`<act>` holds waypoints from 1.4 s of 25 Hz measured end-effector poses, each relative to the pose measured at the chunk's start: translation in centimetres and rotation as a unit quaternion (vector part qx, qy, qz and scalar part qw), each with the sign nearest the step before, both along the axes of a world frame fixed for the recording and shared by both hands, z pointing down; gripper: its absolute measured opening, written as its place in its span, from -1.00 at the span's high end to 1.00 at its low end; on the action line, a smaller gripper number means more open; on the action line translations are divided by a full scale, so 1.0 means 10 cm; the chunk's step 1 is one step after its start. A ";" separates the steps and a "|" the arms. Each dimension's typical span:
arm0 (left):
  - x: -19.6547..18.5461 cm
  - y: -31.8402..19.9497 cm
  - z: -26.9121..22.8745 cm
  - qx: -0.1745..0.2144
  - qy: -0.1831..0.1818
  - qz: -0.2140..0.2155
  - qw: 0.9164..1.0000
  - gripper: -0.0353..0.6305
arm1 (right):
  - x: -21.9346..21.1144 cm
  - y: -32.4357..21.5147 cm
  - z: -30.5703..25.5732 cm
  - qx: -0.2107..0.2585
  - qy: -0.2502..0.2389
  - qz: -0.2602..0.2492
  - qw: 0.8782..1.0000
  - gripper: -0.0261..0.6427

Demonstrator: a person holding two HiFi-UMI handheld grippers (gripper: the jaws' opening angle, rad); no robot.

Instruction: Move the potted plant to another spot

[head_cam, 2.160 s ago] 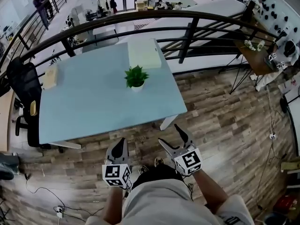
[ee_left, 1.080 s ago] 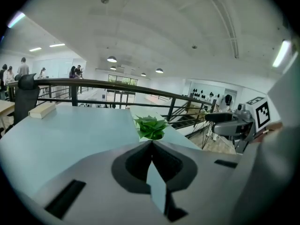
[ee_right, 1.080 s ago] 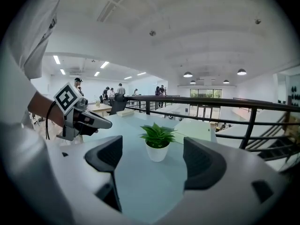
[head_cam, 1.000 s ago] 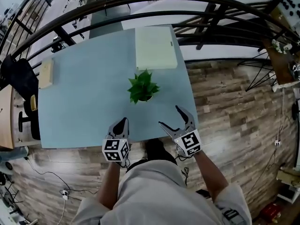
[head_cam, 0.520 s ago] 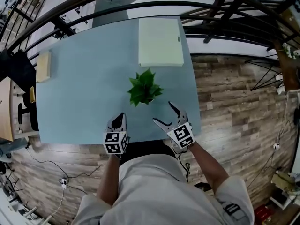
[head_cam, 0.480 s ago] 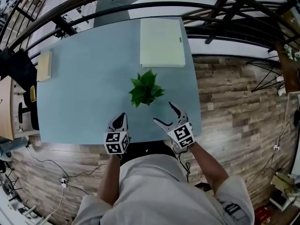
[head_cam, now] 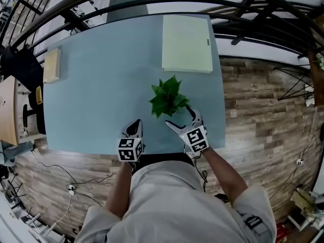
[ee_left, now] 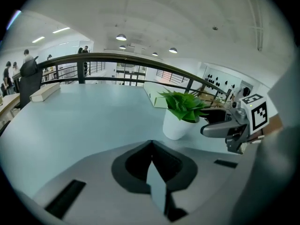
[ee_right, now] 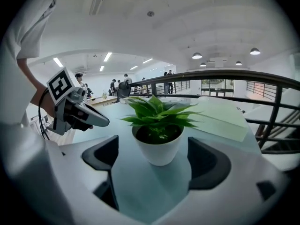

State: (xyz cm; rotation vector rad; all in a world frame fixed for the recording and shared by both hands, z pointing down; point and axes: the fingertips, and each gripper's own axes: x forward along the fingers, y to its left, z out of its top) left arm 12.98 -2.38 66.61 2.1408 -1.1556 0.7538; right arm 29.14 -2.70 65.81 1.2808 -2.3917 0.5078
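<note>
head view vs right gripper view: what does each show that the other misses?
Head view only: the tan rectangular block at the left edge of the light blue table, the wood-plank floor.
Right gripper view only: round ceiling lights; clear gaps between the jaws of the right gripper, just opened wider, and the white pot of the green potted plant.
Both: that plant, the pale green flat board, the table, the left gripper.

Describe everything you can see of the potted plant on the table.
The potted plant has pointed bright-green leaves spreading from dark soil in a plain white, tapered pot. It stands upright on the pale blue table, toward its near right edge. Only the table touches it. The right tongs, whose jaws have just been opening, stand open with the pot between them, gaps on both sides.
</note>
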 end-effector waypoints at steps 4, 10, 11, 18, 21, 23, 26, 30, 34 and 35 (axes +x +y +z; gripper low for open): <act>-0.08 -0.16 0.02 -0.004 -0.007 0.004 1.000 0.86 | -0.09 -0.23 0.02 0.003 -0.013 0.004 1.000 -0.57; -0.12 -0.27 0.05 -0.010 -0.010 0.017 1.000 0.86 | -0.18 -0.45 0.05 0.008 -0.012 0.012 1.000 -0.62; -0.13 -0.30 0.05 -0.011 -0.012 0.019 1.000 0.86 | -0.20 -0.48 0.05 0.010 -0.008 0.010 1.000 -0.63; -0.20 -0.41 0.04 -0.008 -0.011 0.021 1.000 0.86 | -0.24 -0.56 0.08 0.016 0.022 0.004 1.000 -0.65; -0.20 -0.42 0.03 -0.007 -0.012 0.026 1.000 0.86 | -0.24 -0.54 0.08 0.013 0.023 0.004 1.000 -0.66; -0.17 -0.42 0.03 -0.007 -0.012 0.029 0.999 0.86 | -0.21 -0.54 0.09 0.005 0.021 0.009 1.000 -0.65; -0.15 -0.42 0.03 -0.006 -0.011 0.033 0.999 0.86 | -0.19 -0.54 0.08 0.001 0.017 0.016 1.000 -0.64; -0.12 -0.43 0.02 -0.005 -0.011 0.039 0.999 0.86 | -0.18 -0.54 0.02 0.001 0.007 0.021 1.000 -0.63; -0.07 -0.42 -0.03 0.002 -0.008 0.043 0.999 0.86 | -0.16 -0.52 -0.05 0.005 -0.003 0.028 1.000 -0.62; -0.06 -0.41 -0.05 0.004 -0.007 0.044 0.999 0.86 | -0.15 -0.51 -0.08 0.007 -0.007 0.031 0.999 -0.62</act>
